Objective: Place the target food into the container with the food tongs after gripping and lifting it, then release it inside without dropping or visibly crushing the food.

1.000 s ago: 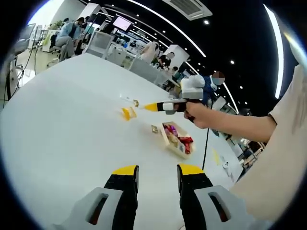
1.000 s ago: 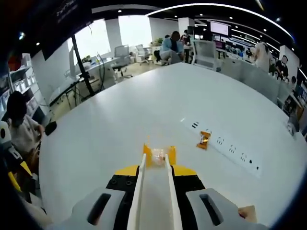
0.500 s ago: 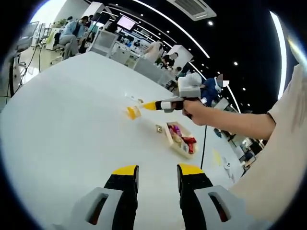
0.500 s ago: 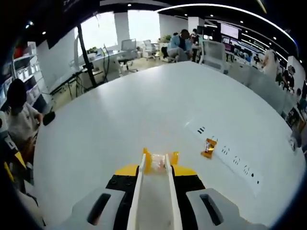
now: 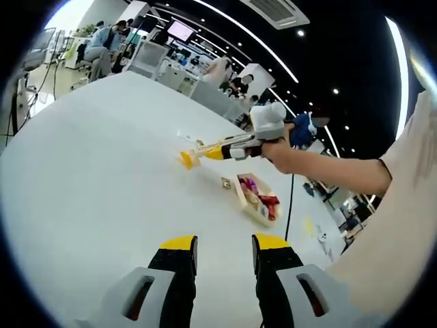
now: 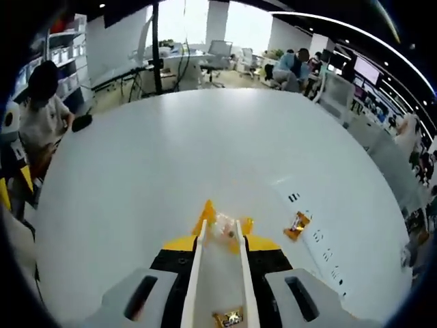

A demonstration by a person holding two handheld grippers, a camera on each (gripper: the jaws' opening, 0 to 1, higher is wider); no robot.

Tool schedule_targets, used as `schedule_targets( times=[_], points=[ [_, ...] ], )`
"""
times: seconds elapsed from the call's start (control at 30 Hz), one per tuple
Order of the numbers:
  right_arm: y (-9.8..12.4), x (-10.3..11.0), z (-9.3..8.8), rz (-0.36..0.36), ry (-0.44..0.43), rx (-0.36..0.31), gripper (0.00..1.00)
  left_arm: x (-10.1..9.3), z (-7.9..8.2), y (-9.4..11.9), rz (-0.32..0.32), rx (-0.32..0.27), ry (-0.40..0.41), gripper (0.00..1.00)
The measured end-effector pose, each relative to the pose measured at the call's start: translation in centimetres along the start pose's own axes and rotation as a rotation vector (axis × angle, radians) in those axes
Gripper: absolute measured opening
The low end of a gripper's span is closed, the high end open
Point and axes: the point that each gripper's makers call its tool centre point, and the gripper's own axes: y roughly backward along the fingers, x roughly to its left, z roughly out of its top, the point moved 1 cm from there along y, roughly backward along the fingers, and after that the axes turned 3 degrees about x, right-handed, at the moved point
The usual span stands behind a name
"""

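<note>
The right gripper (image 6: 222,243) is shut on white food tongs (image 6: 218,273) that run forward between its jaws. The tongs' tips sit on either side of a yellow-wrapped candy (image 6: 222,226); I cannot tell whether it is off the white table (image 6: 171,157). In the left gripper view a hand holds that right gripper (image 5: 218,151), pointing left at the same candy (image 5: 186,160). Just right of it lies the container (image 5: 240,193), a pale tray holding several wrapped foods. The left gripper (image 5: 225,242) hangs open over the near table, holding nothing.
A gold-wrapped candy (image 6: 297,224) lies right of the tongs beside a flush socket strip (image 6: 321,242). Another small wrapped piece (image 5: 224,183) lies by the tray. A person (image 6: 41,109) sits past the table's left edge; chairs and desks stand beyond.
The right gripper view has swung so the gold candy and socket strip now sit lower right. In the left gripper view the hand has risen slightly. The yellow candy stays at the tongs' tips.
</note>
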Motion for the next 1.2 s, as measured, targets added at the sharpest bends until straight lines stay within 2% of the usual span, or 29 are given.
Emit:
schedule_targets(
  times=[0.13, 0.47, 0.8, 1.07, 1.2],
  points=[
    [-0.1, 0.0, -0.1, 0.003, 0.103, 0.023, 0.25, 0.0, 0.0, -0.1, -0.001, 0.001, 0.002, 0.31],
    [-1.1, 0.6, 0.4, 0.012, 0.227, 0.059, 0.25, 0.2, -0.1, -0.1, 0.001, -0.002, 0.01, 0.31],
    [-2.8, -0.3, 0.3, 0.047, 0.075, 0.058, 0.25, 0.8, -0.4, 0.5, 0.017, -0.008, 0.027, 0.31],
    [-3.0, -0.2, 0.0, 0.047, 0.03, 0.065, 0.25, 0.9, -0.3, 0.5, 0.015, -0.011, 0.032, 0.31],
    [-2.6, 0.2, -0.9, 0.05, 0.011, 0.076, 0.25, 0.8, -0.2, 0.5, 0.011, -0.013, 0.03, 0.31]
  ],
)
